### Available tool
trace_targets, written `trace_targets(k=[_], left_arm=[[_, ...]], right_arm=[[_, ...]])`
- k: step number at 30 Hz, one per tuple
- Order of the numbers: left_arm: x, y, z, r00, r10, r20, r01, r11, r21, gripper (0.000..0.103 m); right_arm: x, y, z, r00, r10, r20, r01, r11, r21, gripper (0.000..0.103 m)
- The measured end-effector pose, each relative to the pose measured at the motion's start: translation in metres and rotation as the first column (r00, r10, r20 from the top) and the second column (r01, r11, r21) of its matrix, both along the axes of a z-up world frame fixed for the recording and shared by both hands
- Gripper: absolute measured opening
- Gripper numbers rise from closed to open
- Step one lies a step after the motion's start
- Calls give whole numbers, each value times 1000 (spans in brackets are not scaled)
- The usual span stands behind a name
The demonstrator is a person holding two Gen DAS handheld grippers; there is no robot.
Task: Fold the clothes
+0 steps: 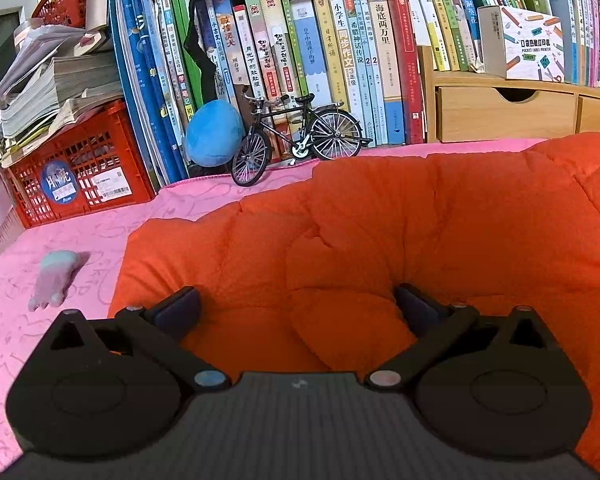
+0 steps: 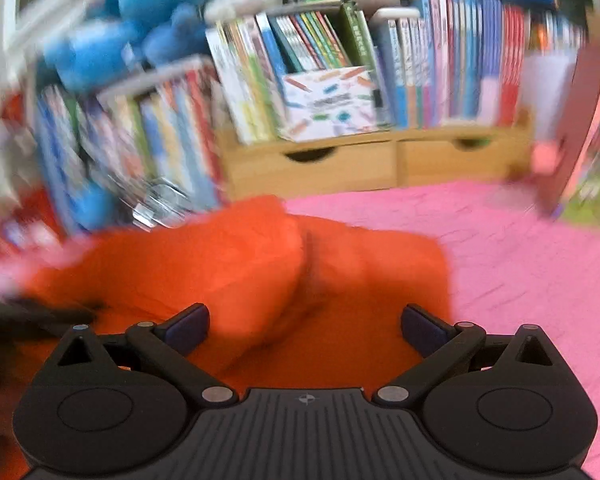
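Left gripper [image 1: 298, 306]: your jaws stand wide apart, holding nothing, above the orange quilted garment [image 1: 380, 240]. Right gripper [image 2: 304, 326]: likewise spread wide and empty, though this view is blurred. The garment lies rumpled on the pink cloth [image 1: 80, 240] covering the counter, directly under and ahead of both grippers, with one thick layer lapped over another in the right view. Judged so, folding is partly begun; further folds and squaring remain.
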State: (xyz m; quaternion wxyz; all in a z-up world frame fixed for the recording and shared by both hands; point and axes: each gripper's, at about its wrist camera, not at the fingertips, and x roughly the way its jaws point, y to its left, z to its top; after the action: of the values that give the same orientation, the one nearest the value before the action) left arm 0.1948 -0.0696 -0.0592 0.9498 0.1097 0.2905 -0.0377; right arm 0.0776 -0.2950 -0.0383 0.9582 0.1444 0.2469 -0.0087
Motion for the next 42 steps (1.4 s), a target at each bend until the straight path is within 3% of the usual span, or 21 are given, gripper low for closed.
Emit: trace_targets(k=[1,2,3,5,6,8,10,12,16,19,21,22,24,26,27,28,30,33,35,42], left_arm=[[0,1,0,1000,-1,-2,1,1000,-4,103],[0,1,0,1000,-1,-3,1,1000,-9,103],[1,2,1,1000,-3,-6,3,1000,-14,103],[2,3,1,1000,-4,-10,3,1000,-24,103],[2,3,1,1000,-4,-12,3,1000,-28,103],[2,3,2,1000,-4,-13,4,1000,-31,103],[2,3,2,1000,-5,-13,4,999,-32,103],[2,3,3,1000,-5,-13,5,999,-32,103],[2,3,3,1000,-8,-12,7,999,-34,103],[2,4,3,1000,-10,-12,9,999,-35,103],[2,4,3,1000,-10,-11,10,999,-35,103],[2,4,3,1000,-10,-11,10,999,-35,103],[2,4,3,1000,-12,-11,11,999,-37,103],[2,4,3,1000,-12,-11,12,999,-38,103],[2,4,3,1000,-12,-11,12,999,-38,103],[2,4,3,1000,-12,-11,12,999,-38,103],[2,4,3,1000,-13,-11,12,999,-39,103],[2,4,3,1000,-14,-12,14,999,-43,103],[2,5,3,1000,-16,-13,16,999,-45,103],[3,5,3,1000,-25,-14,25,998,-53,103]], right_arm=[[-4,-10,-1,999,36,22,-39,988,149,103],[-7,-19,-2,996,68,49,-79,953,294,103],[-9,-28,-6,993,90,76,-114,891,439,103],[-11,-45,-15,983,118,138,-181,700,691,103],[-12,-53,-20,978,123,171,-211,585,783,103],[-13,-65,-28,959,109,262,-284,359,889,103],[-16,-72,-31,939,81,334,-344,211,915,103],[-19,-77,-26,922,75,379,-386,185,904,103],[-22,-77,-9,901,103,421,-433,267,861,103],[-22,-73,-2,891,124,437,-454,295,841,103],[-23,-68,1,896,138,421,-442,343,829,103],[-22,-66,5,909,158,387,-417,409,812,103],[-16,-52,16,947,190,260,-320,655,685,103],[-6,-25,20,977,175,123,-213,859,466,103],[3,-7,18,984,169,57,-179,926,334,103],[9,9,15,986,164,19,-163,959,230,103],[21,40,8,989,139,-54,-138,990,17,103],[29,64,-3,991,89,-100,-105,981,-166,103],[30,62,-11,992,43,-123,-69,975,-211,103],[35,34,-37,988,6,-157,-29,990,-139,103]])
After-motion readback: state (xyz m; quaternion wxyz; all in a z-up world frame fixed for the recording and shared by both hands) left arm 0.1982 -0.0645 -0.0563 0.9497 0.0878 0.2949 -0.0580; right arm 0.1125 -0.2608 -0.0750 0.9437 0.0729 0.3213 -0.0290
